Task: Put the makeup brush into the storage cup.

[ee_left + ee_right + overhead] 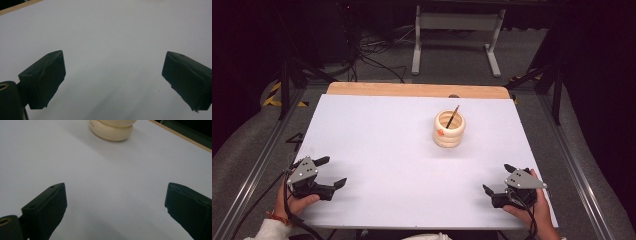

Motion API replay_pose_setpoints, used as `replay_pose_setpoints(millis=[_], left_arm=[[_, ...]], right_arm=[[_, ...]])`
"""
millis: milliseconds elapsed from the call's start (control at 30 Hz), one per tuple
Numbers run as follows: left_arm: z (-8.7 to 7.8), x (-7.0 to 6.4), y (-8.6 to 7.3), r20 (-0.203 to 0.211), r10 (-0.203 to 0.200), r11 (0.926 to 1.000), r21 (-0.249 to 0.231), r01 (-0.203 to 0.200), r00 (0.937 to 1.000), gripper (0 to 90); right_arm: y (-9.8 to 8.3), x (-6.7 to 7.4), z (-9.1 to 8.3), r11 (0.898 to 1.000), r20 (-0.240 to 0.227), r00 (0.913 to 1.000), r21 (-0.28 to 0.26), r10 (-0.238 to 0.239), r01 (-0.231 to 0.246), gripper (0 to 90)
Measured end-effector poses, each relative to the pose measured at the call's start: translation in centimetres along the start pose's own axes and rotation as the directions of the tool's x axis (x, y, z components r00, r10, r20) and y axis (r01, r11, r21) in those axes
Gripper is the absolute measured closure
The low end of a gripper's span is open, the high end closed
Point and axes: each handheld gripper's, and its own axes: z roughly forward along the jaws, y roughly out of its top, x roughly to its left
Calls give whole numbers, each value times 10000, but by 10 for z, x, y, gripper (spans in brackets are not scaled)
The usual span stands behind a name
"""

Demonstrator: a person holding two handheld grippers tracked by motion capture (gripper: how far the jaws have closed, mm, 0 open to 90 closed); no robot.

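The left gripper (pixel 332 172) and right gripper (pixel 497 179) sat wide open and held nothing, resting at the near corners of the white table (pixel 377 140), probably waiting to reach the cream ridged holder (pixel 449 129) with its thin dark stick (pixel 452 116) standing well beyond them.

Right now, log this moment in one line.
left gripper: open, empty | right gripper: open, empty | ribbed cream holder: upright, dark stick inside, untouched

The cream pot (pixel 113 129) is cut off at the top edge in the right gripper view. The thin stick (pixel 452 116) goes down inside it, its low end hidden.
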Motion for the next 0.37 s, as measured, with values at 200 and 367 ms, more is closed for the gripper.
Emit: replay_pose_setpoints(millis=[200, 367], left_arm=[[0, -1, 1, 20, -18, 10000, -49, 18, 10000, 60], [2, 0, 0, 56, -9, 10000, 61, 9, 10000, 60]], right_arm=[[1, 1, 1, 10000, -44, 10000, 12, -90, 90, 50], [1, 0, 0, 10000, -139, 9999, 14, 19, -19, 53]])
